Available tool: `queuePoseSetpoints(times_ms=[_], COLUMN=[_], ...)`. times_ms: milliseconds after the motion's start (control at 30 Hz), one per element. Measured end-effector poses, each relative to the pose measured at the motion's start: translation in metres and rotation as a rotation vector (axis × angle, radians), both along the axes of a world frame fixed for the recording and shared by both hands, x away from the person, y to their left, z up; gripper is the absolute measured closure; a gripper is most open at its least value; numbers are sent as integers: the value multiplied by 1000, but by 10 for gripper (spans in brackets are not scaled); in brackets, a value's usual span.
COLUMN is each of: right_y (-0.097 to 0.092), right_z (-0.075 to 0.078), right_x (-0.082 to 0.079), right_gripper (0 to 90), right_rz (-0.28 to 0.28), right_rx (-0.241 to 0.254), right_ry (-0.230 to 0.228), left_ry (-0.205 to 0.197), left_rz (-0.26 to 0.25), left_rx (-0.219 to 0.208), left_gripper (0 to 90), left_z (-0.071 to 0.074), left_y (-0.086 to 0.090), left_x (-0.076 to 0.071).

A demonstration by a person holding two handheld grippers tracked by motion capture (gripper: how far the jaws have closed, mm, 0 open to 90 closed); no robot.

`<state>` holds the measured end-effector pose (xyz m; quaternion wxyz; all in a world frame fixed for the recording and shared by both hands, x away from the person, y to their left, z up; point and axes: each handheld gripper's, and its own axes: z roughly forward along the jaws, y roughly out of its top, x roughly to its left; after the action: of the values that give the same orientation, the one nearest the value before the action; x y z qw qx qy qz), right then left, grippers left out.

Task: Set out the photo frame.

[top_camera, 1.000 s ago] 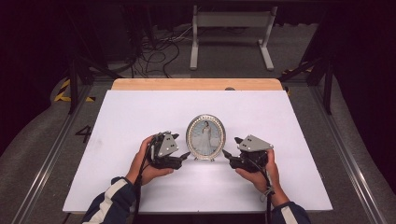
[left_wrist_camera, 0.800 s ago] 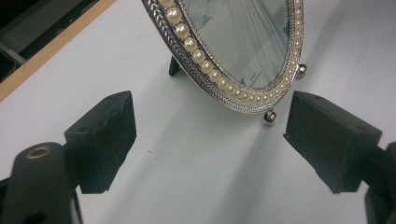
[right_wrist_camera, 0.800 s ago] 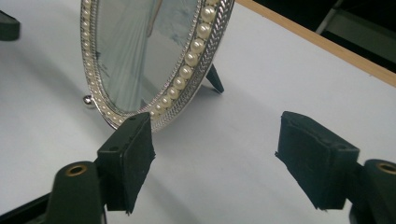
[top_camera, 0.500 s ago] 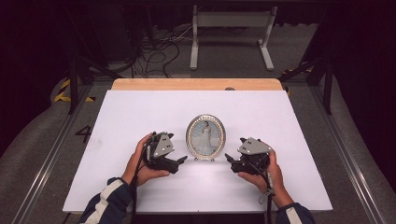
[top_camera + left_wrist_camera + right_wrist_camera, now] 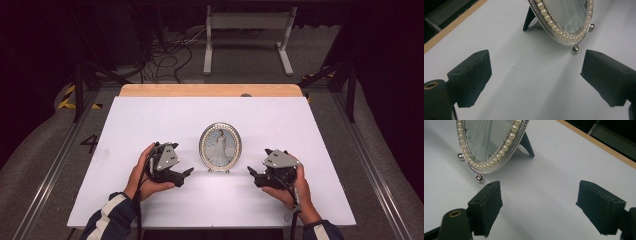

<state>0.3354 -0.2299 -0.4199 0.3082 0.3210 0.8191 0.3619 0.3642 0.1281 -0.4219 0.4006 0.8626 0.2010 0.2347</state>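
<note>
The oval picture frame (image 5: 220,147) stands upright on its back prop at the centre of the white worktop (image 5: 150,120). The left hand-held gripper (image 5: 186,173) and right hand-held gripper (image 5: 251,174) flank it, jaws just opened, nothing between them. A careless nudge could topple it. Cables (image 5: 165,55) lie on the dark floor at upper left.

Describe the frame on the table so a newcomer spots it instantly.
On the white table, midway between the left tool and right tool, an oval photo frame stands upright. Its silver, pearl-beaded rim, ball feet and black rear prop mark it out.
</note>
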Motion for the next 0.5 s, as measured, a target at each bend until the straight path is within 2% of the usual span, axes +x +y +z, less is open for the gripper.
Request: queuePoseSetpoints(times_ms=[267,500], right_y=[-12,-20], right_z=[2,1], right_x=[-5,-7], right_gripper=[209,204], right_rz=[-10,-27], right_rx=[27,34], right_ry=[-25,-24], left_ry=[-14,-36], left_rz=[12,27], left_rx=[-1,-2], left_gripper=[95,89], left_z=[1,1], left_y=[10,21], left_x=[-3,-10])
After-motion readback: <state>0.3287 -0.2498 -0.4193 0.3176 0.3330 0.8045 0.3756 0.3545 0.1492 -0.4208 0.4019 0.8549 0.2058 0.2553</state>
